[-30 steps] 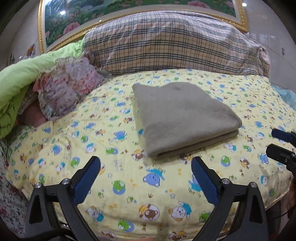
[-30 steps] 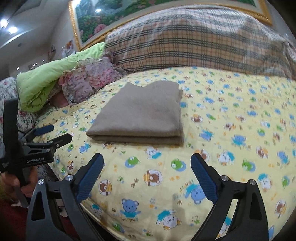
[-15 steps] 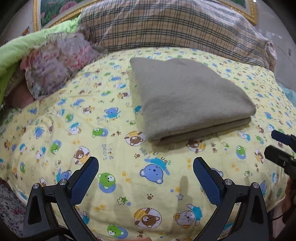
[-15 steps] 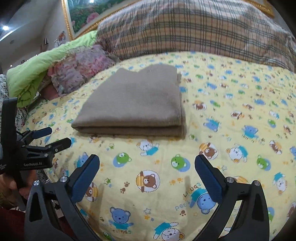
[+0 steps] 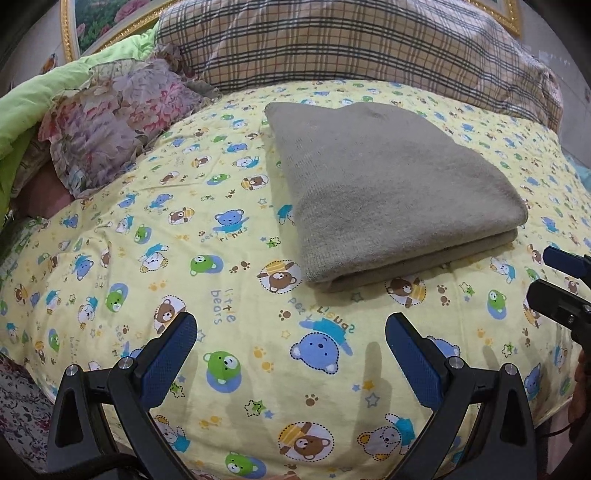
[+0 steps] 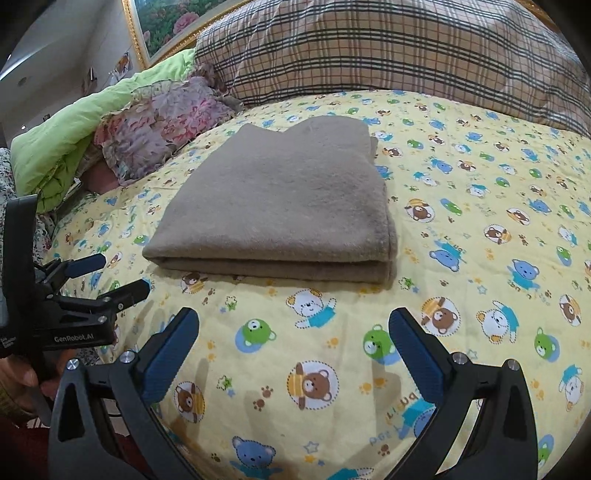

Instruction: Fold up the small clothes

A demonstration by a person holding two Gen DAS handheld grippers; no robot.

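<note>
A grey-brown folded garment (image 5: 384, 184) (image 6: 280, 199) lies flat on the yellow bear-print bed cover (image 5: 184, 236) (image 6: 480, 206), its folded edge facing me. My left gripper (image 5: 291, 328) hangs open over the cover, short of the garment's near left corner, nothing between its blue pads. My right gripper (image 6: 293, 325) stands open too, just before the garment's near edge, empty. Each gripper shows in the other's view: the right gripper (image 5: 554, 280) at the right edge of the left wrist view, the left gripper (image 6: 110, 277) at the left of the right wrist view, held by a hand (image 6: 22, 376).
A plaid pillow (image 5: 332, 48) (image 6: 406, 51) lies at the head of the bed. A floral cushion (image 5: 110, 114) (image 6: 162, 125) and a green quilt (image 5: 44, 96) (image 6: 81, 129) are heaped at the far left. A gold-framed painting (image 5: 103, 18) hangs behind. The cover's front edge drops off below the grippers.
Both grippers have come lower and closer to the folded garment, which now looks larger in both views. The garment itself has not moved.
</note>
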